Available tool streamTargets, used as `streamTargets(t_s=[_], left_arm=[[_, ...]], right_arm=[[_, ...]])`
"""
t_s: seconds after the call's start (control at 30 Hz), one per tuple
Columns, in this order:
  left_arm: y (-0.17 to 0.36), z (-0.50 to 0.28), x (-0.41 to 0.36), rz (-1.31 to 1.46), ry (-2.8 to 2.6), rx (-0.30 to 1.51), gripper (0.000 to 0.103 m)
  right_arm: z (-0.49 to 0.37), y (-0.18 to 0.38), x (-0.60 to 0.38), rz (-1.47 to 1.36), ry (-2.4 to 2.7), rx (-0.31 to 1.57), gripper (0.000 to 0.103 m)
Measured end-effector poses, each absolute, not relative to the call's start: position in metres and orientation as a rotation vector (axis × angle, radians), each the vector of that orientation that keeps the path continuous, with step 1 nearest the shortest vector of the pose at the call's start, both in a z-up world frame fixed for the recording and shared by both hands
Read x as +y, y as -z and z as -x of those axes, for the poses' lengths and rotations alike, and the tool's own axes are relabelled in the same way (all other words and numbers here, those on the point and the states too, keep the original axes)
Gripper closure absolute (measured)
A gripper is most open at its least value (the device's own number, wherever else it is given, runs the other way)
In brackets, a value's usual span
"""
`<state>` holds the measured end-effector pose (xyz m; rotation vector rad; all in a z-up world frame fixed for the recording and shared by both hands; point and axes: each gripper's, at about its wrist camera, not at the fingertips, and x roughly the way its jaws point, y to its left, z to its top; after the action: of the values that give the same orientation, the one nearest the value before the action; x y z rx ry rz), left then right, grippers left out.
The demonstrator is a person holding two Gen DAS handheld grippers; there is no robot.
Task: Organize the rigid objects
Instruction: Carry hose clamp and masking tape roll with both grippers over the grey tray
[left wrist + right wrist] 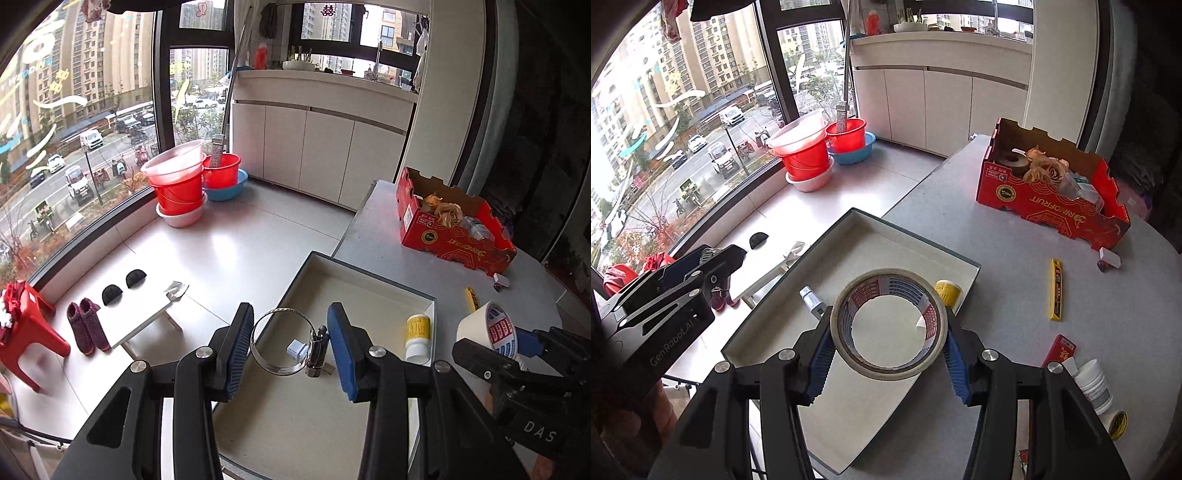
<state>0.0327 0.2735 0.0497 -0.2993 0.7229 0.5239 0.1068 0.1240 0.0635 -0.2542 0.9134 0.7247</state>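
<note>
Over the shallow white tray [964, 258], the right gripper [888, 354] pinches a light, stiff cream tape roll [886, 365] by its rim, while at nine o'clock the left gripper [291, 345] clamps a thin, springy, slippery metal hose clamp [284, 341] across its band.

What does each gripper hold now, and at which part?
The left gripper holds a metal hose clamp, pinched across ring and screw housing. The right gripper holds a tape roll by opposite sides of its outer rim.
</note>
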Motion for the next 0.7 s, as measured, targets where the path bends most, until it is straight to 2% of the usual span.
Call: streamTargets(t_s=[0.7], left_arm=[[0.011, -0.066, 0.275, 0.291, -0.519, 0.865, 0.058]], right_arm=[[-0.132, -0.014, 0.126, 0.271, -0.682, 1.020, 0.048]])
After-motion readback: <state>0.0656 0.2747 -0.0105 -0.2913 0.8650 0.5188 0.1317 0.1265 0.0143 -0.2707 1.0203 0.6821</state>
